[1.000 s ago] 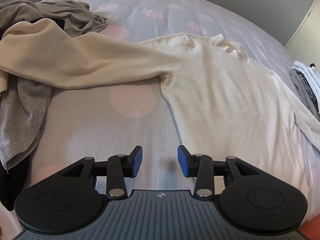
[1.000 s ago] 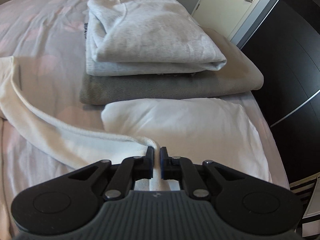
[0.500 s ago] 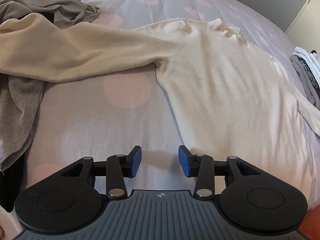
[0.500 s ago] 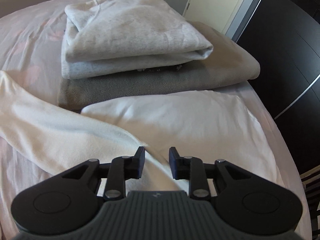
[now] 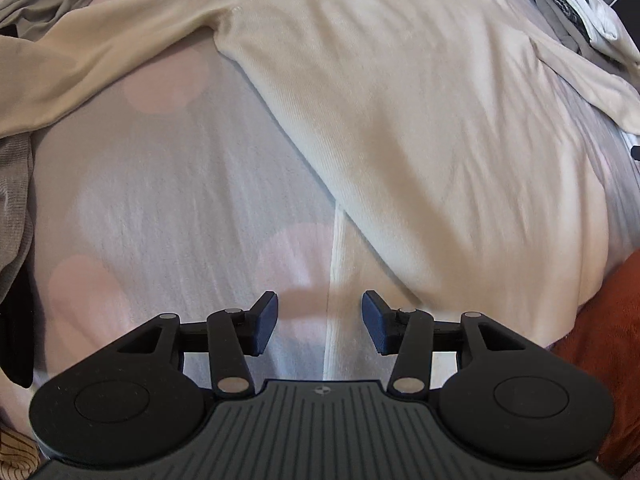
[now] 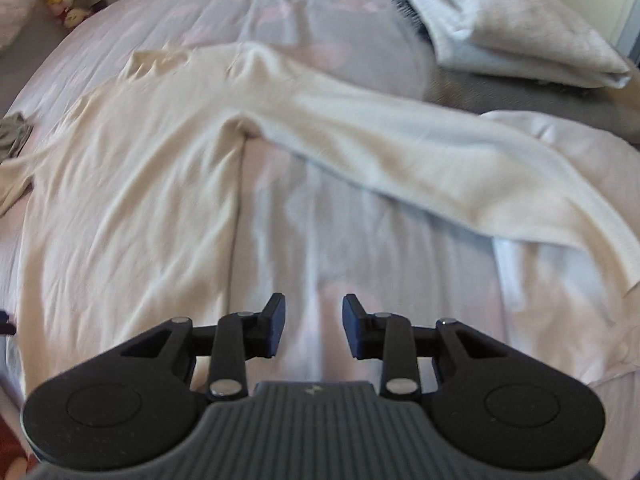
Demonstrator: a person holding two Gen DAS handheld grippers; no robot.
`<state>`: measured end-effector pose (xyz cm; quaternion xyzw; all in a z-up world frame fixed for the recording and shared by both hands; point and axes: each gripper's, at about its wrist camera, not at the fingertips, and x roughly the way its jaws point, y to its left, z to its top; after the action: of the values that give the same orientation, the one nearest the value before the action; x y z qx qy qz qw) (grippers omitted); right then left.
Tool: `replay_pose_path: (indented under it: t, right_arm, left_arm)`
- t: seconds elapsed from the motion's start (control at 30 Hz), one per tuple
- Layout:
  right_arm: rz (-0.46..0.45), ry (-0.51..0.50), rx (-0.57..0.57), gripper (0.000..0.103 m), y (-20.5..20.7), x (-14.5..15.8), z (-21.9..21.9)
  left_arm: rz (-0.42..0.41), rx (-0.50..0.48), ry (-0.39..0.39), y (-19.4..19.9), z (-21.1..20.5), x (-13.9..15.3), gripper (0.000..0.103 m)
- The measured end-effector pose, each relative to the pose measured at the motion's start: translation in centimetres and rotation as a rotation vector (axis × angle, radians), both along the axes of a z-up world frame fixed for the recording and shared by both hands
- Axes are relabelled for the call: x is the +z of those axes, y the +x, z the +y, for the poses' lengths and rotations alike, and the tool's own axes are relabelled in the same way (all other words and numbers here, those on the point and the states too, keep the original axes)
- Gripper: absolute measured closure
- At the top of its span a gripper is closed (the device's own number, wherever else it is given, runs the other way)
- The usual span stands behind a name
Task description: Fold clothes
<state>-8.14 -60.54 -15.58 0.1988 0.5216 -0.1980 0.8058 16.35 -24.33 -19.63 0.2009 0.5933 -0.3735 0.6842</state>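
**Coach:** Left wrist view puts your left gripper (image 5: 319, 322) just above the bedsheet (image 5: 168, 200), jaws apart and opening, with nothing pinched. The ribbed hem edge of the cream sweater (image 5: 420, 128) runs right between the fingers and under the claw. That looks like your grab point.

**Operator:** And my right side?

**Coach:** Your right gripper (image 6: 314, 326) is also parted, opening, and empty. Only sheet lies between its fingers. The sweater's body sits just to the claw's left, its side seam running straight ahead of the left finger (image 6: 274, 322). The sleeve (image 6: 420, 152) stretches across ahead of you and off to the right, ending over a white cloth (image 6: 560, 304).

**Operator:** So what do I do first?

**Coach:** My read is that you're setting up to take the bottom hem at both corners. Slide the right claw leftward until the hem corner is between the pads, then drop both and close on both layers, not just the top one.

**Operator:** Risks?

**Coach:** Pinching the sheet along with the knit is likely, so nip the fabric edge only. The sleeves are both spread wide; one reaches toward the grey garment (image 5: 16, 184) left of your left claw. Folding them inward first would probably give a neater result. Keep clear of the folded stack (image 6: 516, 28) ahead to the right.
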Motion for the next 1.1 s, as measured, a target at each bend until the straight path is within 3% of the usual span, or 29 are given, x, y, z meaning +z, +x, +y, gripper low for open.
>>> replay_pose_path:
  t: [0.07,0.2,0.37,0.57,0.63,0.67,0.7,0.87,1.0,1.1]
  right_arm:
    - [0.039,0.051,0.042,0.068,0.2,-1.3,0.9]
    - [0.082,0.173,0.108,0.068,0.5,-3.3,1.9]
    - [0.174,0.299,0.256,0.068,2.6,-4.5,4.1]
    - [0.280,0.296,0.361,0.071,5.4,-5.9,6.9]
    - [0.314,0.278,0.393,0.080,5.8,-6.5,8.1]
    - [0.332,0.269,0.409,0.093,6.0,-6.8,8.6]
    - [0.341,0.262,0.419,0.094,6.0,-6.7,9.0]
    - [0.358,0.219,0.432,0.097,5.3,-4.7,9.7]
    - [0.343,0.208,0.371,0.097,3.2,-1.6,8.2]
    - [0.353,0.246,0.317,0.098,1.7,-1.4,7.3]
  left_arm:
    - [0.019,-0.031,-0.006,-0.5,-0.4,-0.4,0.069]
    - [0.019,-0.075,-0.003,-1.2,-1.1,-0.5,0.099]
    - [0.009,-0.104,0.018,-1.8,-0.4,0.9,0.100]
    - [0.019,-0.092,0.042,-1.9,1.7,3.0,0.100]
    - [0.022,-0.080,0.031,-1.5,2.0,3.9,0.100]
    - [0.022,-0.074,0.024,-1.5,2.1,4.0,0.100]
    - [0.024,-0.069,0.018,-1.4,2.1,4.1,0.100]
    - [0.019,-0.075,-0.002,-1.5,1.7,4.5,0.100]
    - [0.014,-0.083,-0.023,-1.3,2.0,5.1,0.100]
    - [0.024,-0.082,-0.022,-1.0,2.3,4.8,0.100]
